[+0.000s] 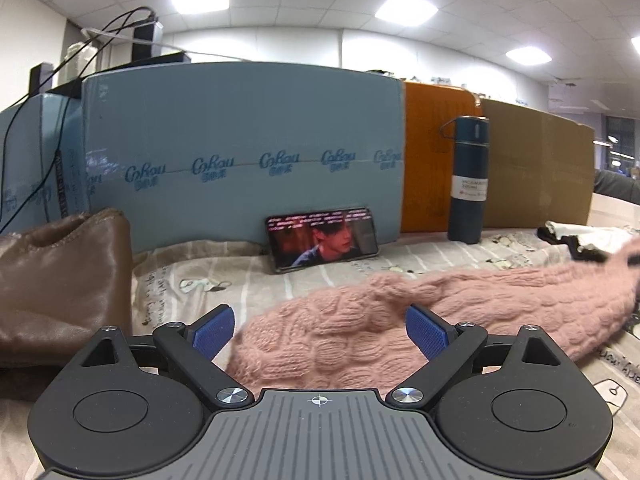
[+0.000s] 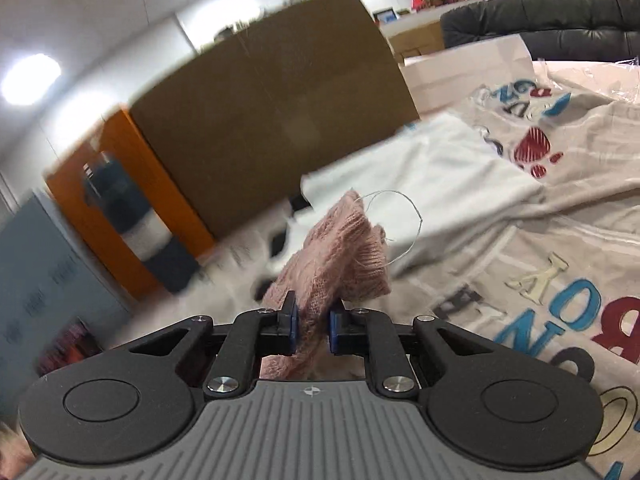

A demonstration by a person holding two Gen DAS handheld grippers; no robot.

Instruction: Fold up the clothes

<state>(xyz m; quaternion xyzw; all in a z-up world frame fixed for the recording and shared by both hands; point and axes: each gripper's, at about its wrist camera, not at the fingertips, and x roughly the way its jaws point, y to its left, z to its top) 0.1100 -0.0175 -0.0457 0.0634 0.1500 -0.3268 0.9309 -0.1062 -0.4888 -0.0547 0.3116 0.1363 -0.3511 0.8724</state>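
Note:
A pink cable-knit sweater (image 1: 400,320) lies stretched across the printed bedsheet (image 1: 280,280). My left gripper (image 1: 319,330) is open, its blue pads on either side of the sweater's near part, with knit between them. My right gripper (image 2: 313,326) is shut on the sweater's ribbed cuff (image 2: 344,256), holding it up off the sheet; a loose thread curls from the cuff. In the left wrist view the sleeve rises toward the far right edge.
A brown leather bag (image 1: 60,280) sits at left. A phone (image 1: 322,238) playing video leans on a blue panel (image 1: 240,140). A dark flask (image 1: 469,180) stands by orange and cardboard boards (image 1: 536,168). White and printed clothes (image 2: 440,176) lie at right.

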